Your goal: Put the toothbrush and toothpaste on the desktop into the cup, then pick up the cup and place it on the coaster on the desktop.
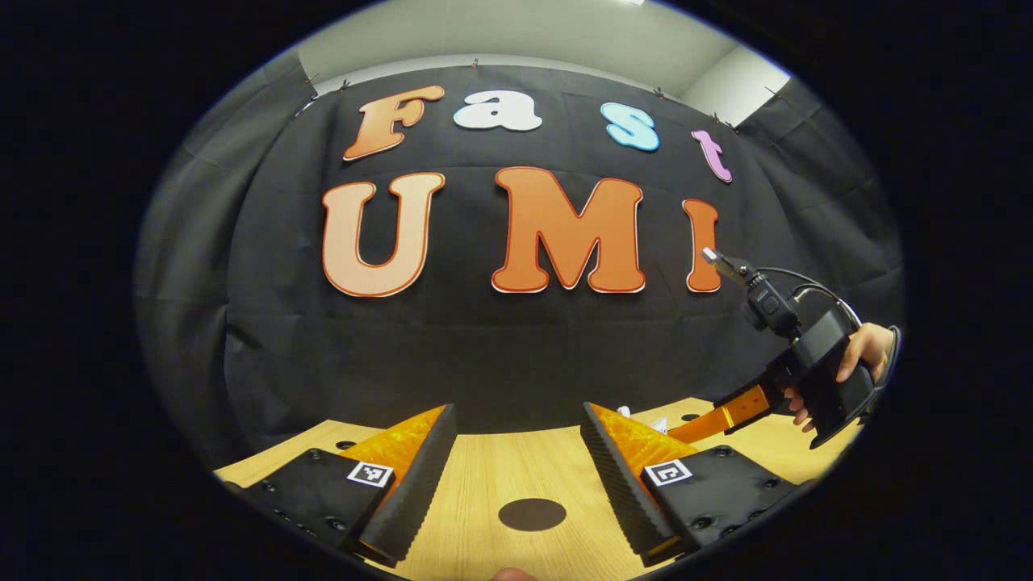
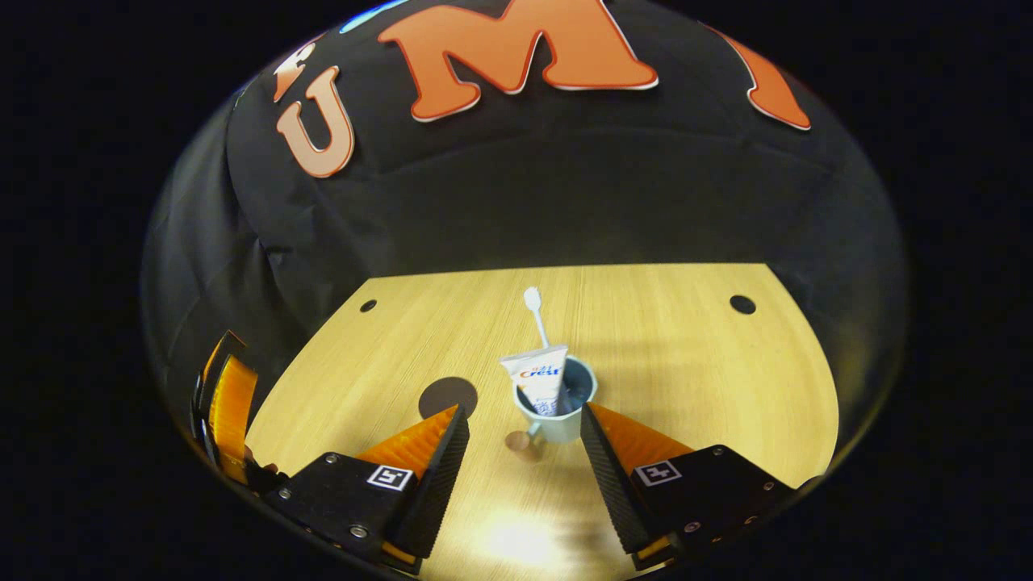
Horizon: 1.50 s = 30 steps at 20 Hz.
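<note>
Two grippers are spread wide, neither grasping anything. In the right gripper view, the right gripper [image 2: 523,440] hovers above the desktop [image 2: 686,355] with its fingers parted, and the cup [image 2: 557,407] stands upright on the wood just ahead of the fingertips, between them but touched by neither. The toothpaste [image 2: 539,379] stands in the cup, leaning on the left side of the rim, its flat end up. The toothbrush [image 2: 536,316] also stands in the cup behind the tube, its head pointing up toward the wall [image 2: 565,202]. The coaster [image 2: 448,395], a dark round disc, lies flat on the desktop just left of the cup, apart from it. The left gripper's edge shows at the far left of that view.

In the left gripper view, the left gripper [image 1: 516,452] hangs released over the desktop, and the coaster lies on the wood between its fingers, nearer the camera. At the right a hand [image 1: 859,355] holds the right gripper, tilted down toward the table
</note>
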### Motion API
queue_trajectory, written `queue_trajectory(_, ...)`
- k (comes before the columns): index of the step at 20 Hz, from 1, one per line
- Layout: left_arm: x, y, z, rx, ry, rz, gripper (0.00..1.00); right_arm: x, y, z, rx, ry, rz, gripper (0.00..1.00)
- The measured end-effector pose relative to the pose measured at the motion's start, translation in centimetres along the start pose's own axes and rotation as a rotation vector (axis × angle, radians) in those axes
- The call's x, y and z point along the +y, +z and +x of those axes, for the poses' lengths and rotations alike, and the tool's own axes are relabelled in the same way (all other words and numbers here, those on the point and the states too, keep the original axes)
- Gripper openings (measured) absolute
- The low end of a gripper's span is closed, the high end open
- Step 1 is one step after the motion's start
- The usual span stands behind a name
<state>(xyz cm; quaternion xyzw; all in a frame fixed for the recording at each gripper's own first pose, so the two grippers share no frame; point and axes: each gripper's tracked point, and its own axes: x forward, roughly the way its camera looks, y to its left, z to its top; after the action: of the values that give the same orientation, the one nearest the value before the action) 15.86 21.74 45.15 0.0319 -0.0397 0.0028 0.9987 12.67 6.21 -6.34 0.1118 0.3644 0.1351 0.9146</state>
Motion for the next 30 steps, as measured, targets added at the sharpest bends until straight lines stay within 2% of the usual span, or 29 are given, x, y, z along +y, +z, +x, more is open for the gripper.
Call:
queue_trajectory(8, 3.0, -2.7, -1.4, 0.029, 0.046, -0.008, 0.98, -0.3, -3.0, 3.2, 0.254, -0.084, 0.0, 0.84)
queue_trajectory(12, 4.4, -4.0, -1.9, 0.046, 0.068, -0.03, 0.96, -1.1, -4.2, 5.6, 0.326, -0.149, 0.021, 0.83)
queue_trajectory(18, 5.4, -5.9, -2.5, 0.08, 0.093, -0.044, 0.99, -3.0, -6.4, 7.9, 0.422, -0.233, -0.024, 0.82)
queue_trajectory(19, 5.3, -6.4, -2.6, 0.093, 0.089, -0.057, 0.98, -3.2, -6.7, 8.3, 0.427, -0.25, -0.023, 0.74)
queue_trajectory(20, 5.3, -7.1, -2.8, 0.105, 0.09, -0.062, 0.96, -3.5, -6.8, 8.7, 0.43, -0.262, -0.02, 0.8)
queue_trajectory(21, 5.4, -7.4, -2.9, 0.114, 0.097, -0.06, 0.99, -3.9, -7.0, 9.0, 0.432, -0.273, -0.016, 0.76)
queue_trajectory(22, 5.5, -7.6, -3.3, 0.118, 0.103, -0.055, 0.99, -4.1, -6.8, 9.2, 0.429, -0.277, -0.014, 0.73)
queue_trajectory(23, 5.6, -7.8, -3.5, 0.122, 0.107, -0.056, 0.96, -4.0, -6.8, 9.4, 0.431, -0.274, -0.013, 0.66)
queue_trajectory(24, 5.6, -7.9, -3.6, 0.127, 0.109, -0.062, 0.98, -3.9, -6.8, 9.7, 0.429, -0.276, -0.016, 0.61)
queue_trajectory(25, 5.6, -8.2, -3.6, 0.139, 0.113, -0.067, 0.99, -3.8, -6.9, 9.6, 0.426, -0.273, -0.022, 0.51)
queue_trajectory(26, 5.8, -8.5, -3.7, 0.146, 0.117, -0.068, 0.98, -3.9, -6.8, 9.5, 0.427, -0.273, -0.02, 0.45)
queue_trajectory(27, 5.9, -8.7, -3.9, 0.15, 0.122, -0.069, 0.98, -3.7, -6.7, 9.6, 0.422, -0.27, -0.027, 0.28)
queue_trajectory(30, 6.0, -8.8, -4.3, 0.155, 0.132, -0.059, 0.98, -3.9, -6.5, 9.8, 0.418, -0.268, -0.066, 0.26)
